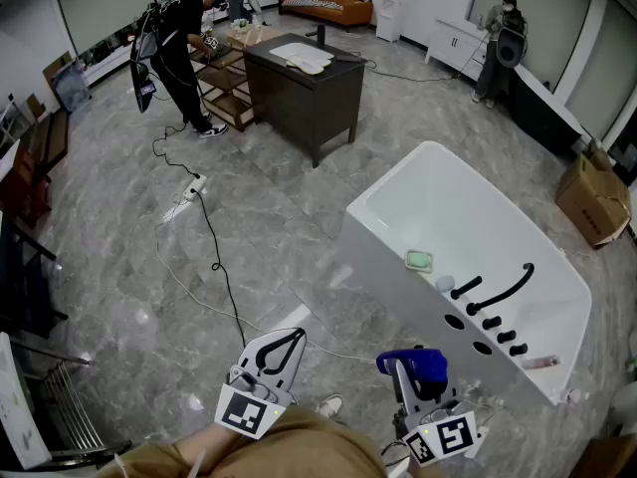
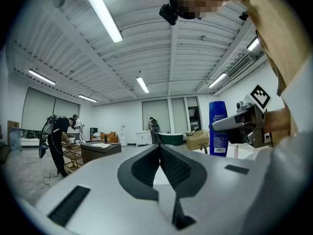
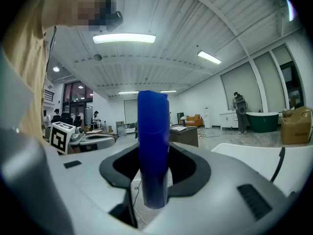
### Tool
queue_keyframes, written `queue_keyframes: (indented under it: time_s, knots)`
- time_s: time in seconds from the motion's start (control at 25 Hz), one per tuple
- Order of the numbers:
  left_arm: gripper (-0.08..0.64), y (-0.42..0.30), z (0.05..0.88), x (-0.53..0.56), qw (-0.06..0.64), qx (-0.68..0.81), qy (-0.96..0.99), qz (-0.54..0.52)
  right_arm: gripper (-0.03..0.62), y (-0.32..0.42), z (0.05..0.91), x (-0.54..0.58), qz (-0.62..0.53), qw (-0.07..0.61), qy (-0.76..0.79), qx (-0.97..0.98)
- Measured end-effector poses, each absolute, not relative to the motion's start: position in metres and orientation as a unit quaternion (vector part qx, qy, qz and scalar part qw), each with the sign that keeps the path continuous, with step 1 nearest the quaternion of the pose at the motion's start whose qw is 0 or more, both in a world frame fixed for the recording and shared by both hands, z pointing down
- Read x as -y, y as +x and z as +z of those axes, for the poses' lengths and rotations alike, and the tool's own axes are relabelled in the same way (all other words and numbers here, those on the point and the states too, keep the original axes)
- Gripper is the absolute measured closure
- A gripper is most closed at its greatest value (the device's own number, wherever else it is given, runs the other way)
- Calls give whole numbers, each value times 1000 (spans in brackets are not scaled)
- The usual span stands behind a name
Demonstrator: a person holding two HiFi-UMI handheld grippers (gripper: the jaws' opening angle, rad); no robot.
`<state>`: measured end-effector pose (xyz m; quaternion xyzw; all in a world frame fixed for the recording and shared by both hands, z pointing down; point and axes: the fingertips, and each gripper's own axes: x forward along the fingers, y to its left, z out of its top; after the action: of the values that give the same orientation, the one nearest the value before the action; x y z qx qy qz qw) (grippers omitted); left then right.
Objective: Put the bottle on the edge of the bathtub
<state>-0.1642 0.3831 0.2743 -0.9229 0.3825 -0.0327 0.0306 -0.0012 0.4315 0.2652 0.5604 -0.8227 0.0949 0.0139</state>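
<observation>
Grey marbled flooring is stretching across a wide, open room, where a white bathtub [image 1: 373, 277] is standing free ahead and to the right of the person, and a dark counter [image 1: 304, 83] is sitting further back. The right tongs [image 3: 154, 166] are clamping the blue bottle [image 3: 153, 146] low on its body, keeping it upright so that it can go down on its base. The bottle is hanging in the air just short of the tub's near side, not yet over the rim.

The left tongs [image 2: 159, 150] are resting pressed together with nothing between them. They are hovering beside the right pair, apparently just staying out of the way.

On the tub's near edge, a black faucet [image 1: 503, 292] and its row of knobs are taking up much of the flat ledge, and a green soap dish [image 1: 419, 260] is lying further along it. The carry seems to be under way and the placing is not yet started. The next move is probably calling for a bare stretch of ledge clear of those fittings, since a tall bottle is likely to tip if set down crooked.
</observation>
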Motion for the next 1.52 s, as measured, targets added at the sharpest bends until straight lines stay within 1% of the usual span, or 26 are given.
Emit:
queue_keyframes:
  time_s: [0.52,0.72,1.16,1.32,1.52]
  knots:
    - [555,-166,283,-394,25,-362,-931,-36,431,-16,271,-442,89,30,578,811]
    - [555,-163,276,-395,23,-352,-936,-20,431,-15,264,-449,93,16,589,803]
    - [555,-187,280,-399,15,-339,-941,-1,431,-38,260,-463,80,20,609,789]
    - [555,-192,279,-398,24,-336,-942,1,431,-44,260,-461,84,23,610,788]
    - [555,-187,285,-383,19,-342,-940,-9,431,-35,264,-441,86,19,607,790]
